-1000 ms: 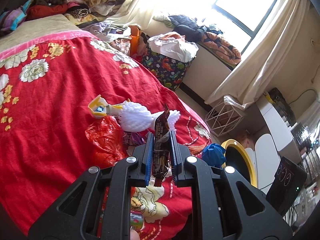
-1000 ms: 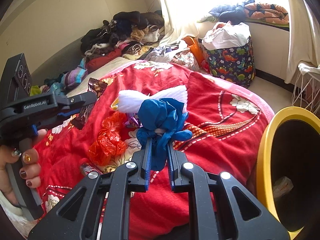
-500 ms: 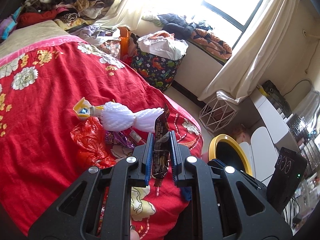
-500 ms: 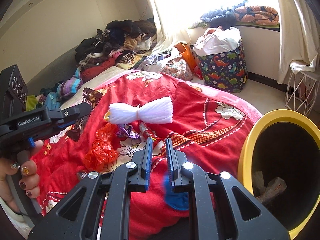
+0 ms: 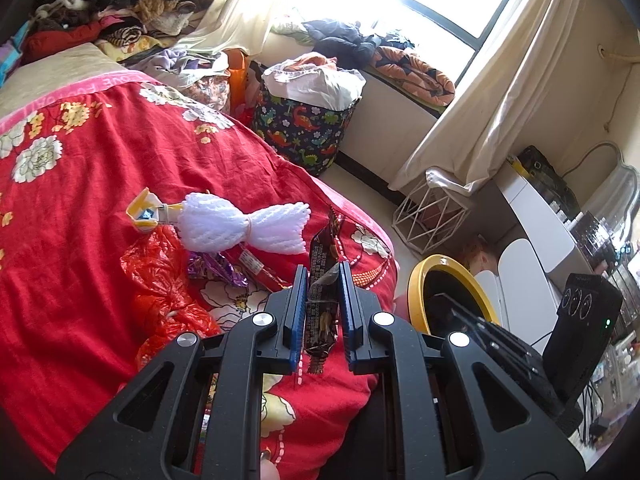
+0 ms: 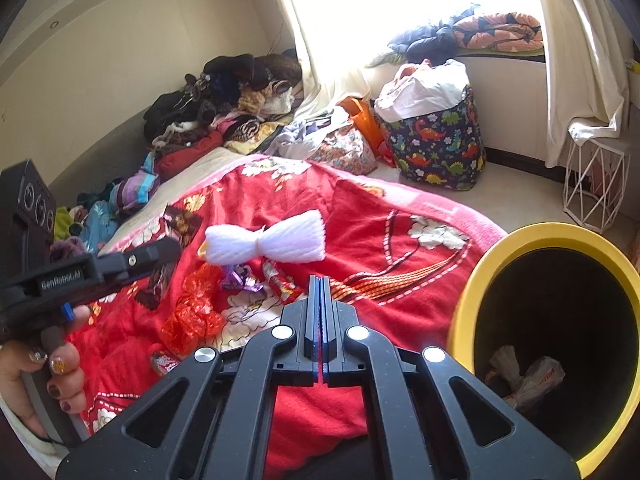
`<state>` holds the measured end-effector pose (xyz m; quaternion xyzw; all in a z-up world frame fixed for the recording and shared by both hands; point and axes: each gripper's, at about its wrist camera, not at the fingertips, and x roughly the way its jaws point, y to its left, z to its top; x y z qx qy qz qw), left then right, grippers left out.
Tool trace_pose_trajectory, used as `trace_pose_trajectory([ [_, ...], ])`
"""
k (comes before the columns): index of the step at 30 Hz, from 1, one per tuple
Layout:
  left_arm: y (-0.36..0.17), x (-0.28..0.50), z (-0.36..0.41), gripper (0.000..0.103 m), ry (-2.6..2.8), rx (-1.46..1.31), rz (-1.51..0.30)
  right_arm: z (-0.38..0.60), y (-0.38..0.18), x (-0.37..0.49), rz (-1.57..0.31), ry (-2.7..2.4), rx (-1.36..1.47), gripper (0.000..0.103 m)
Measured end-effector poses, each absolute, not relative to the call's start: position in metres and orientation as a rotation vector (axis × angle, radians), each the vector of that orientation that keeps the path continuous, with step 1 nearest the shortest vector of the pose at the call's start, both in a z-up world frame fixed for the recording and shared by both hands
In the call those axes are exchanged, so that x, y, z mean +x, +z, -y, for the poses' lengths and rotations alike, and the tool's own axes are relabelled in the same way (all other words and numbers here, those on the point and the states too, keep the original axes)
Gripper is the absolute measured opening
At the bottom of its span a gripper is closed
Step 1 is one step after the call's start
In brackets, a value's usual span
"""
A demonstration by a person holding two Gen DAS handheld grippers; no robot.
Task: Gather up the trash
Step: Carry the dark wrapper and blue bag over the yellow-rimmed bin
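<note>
Left gripper [image 5: 323, 276]: clamped on a dark snack wrapper [image 5: 320, 280], held above the red blanket [image 5: 100, 152].
Right gripper [image 6: 319, 284]: jaws just closed together, nothing between them.
Bin [image 6: 472, 280]: yellow-rimmed, beside the blanket's edge, crumpled trash inside.
Litter on the blanket: white foam net [image 5: 240, 228], red plastic bag [image 5: 160, 276], purple wrapper [image 5: 212, 270].

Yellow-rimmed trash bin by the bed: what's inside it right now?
The yellow-rimmed black trash bin holds crumpled pale plastic wrappers at its bottom. Its near wall hides the rest of the floor, so further trash cannot be ruled out.
</note>
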<state>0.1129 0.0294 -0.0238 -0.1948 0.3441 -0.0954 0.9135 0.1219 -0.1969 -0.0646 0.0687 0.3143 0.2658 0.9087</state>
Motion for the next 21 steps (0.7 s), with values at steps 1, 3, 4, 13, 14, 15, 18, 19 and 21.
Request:
trace_pose_trajectory([
  [1,-0.024,0.113,-0.028,0.01,-0.199,-0.399,-0.711,0.202,-0.064,0.123,-0.644,0.541,0.149,0.001],
  [3,-0.025,0.114,-0.026,0.01,-0.203,-0.394,-0.714,0.212,-0.062,0.125,-0.64,0.521,0.172,0.001],
  [4,-0.026,0.114,-0.025,0.01,-0.204,-0.392,-0.716,0.216,-0.061,0.125,-0.638,0.511,0.178,0.001],
  [13,-0.031,0.117,-0.008,0.01,-0.244,-0.367,-0.736,0.277,-0.063,0.13,-0.634,0.383,0.251,0.001],
  [14,-0.031,0.118,-0.004,0.01,-0.254,-0.362,-0.738,0.283,-0.065,0.131,-0.638,0.367,0.257,0.001],
  [15,-0.031,0.118,0.0,0.01,-0.261,-0.356,-0.74,0.289,-0.067,0.131,-0.644,0.352,0.263,0.001],
  [18,-0.031,0.12,0.014,0.01,-0.291,-0.338,-0.746,0.303,-0.073,0.13,-0.657,0.318,0.277,0.001],
  [19,-0.031,0.12,0.021,0.01,-0.304,-0.328,-0.748,0.306,-0.074,0.13,-0.659,0.309,0.277,0.001],
  [21,-0.031,0.12,0.031,0.01,-0.326,-0.313,-0.753,0.314,-0.077,0.131,-0.665,0.291,0.28,0.001],
])
